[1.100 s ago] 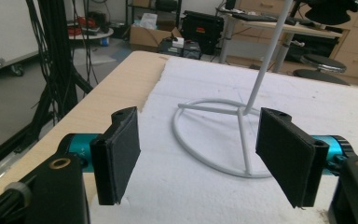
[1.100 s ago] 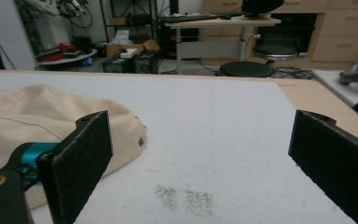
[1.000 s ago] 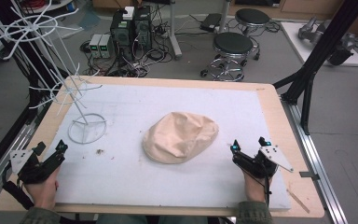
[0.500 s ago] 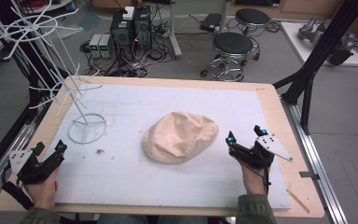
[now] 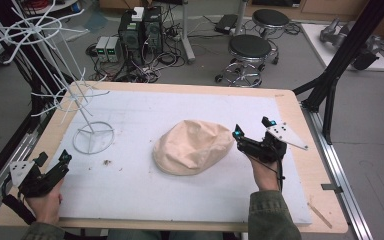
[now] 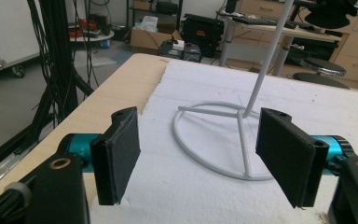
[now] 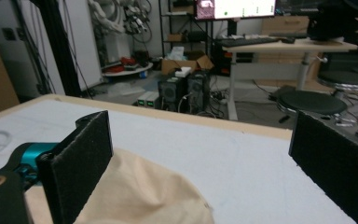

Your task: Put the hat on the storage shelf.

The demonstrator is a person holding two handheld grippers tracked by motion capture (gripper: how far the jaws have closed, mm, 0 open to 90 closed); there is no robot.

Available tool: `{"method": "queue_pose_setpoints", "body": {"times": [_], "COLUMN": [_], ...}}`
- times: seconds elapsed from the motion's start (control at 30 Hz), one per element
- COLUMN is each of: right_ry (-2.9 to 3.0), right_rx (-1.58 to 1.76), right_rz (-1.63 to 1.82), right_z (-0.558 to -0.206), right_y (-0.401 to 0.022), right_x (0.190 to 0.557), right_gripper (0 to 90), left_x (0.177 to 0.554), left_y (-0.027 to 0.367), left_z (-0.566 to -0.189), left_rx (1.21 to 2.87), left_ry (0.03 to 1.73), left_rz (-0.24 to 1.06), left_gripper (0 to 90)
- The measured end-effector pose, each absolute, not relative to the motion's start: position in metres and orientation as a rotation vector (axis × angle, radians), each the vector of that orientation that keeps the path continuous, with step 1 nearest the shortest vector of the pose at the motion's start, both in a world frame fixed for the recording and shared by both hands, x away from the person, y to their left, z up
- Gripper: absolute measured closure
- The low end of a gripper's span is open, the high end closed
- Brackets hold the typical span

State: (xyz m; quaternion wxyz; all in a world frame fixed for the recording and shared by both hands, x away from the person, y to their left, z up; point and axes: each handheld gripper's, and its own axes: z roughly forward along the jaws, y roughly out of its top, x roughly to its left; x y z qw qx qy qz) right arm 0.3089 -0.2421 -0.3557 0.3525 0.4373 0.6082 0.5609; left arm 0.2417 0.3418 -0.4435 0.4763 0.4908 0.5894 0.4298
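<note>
Soft beige fabric cap [image 5: 194, 146] beside wide-open right gripper [image 5: 252, 134]; likely to slide away if pinched shallowly at brim

A beige cloth cap [image 5: 194, 146] lies rumpled, crown up, on the white mat

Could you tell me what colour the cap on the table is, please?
The cap is plain beige, best seen in the high view.

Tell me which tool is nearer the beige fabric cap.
Right. The right tool sits open at the beige fabric cap's right edge; the left tool is far off near the table's front-left corner, by the white wire stand.
</note>
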Motion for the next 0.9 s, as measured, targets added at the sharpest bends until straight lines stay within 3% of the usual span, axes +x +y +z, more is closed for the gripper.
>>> {"method": "queue_pose_setpoints", "body": {"times": [0.9], "right_ry": [1.945], "right_rx": [0.901], "right_rz": [1.517], "right_z": [-0.349], "right_y": [-0.163], "right_x": [0.341], "right_gripper": [5.2], "left_x": [0.242], "left_y": [0.342], "left_z": [-0.444], "left_rx": [1.202], "left_ry": [1.439], "left_rz": [1.046], "left_gripper": [30.3]}}
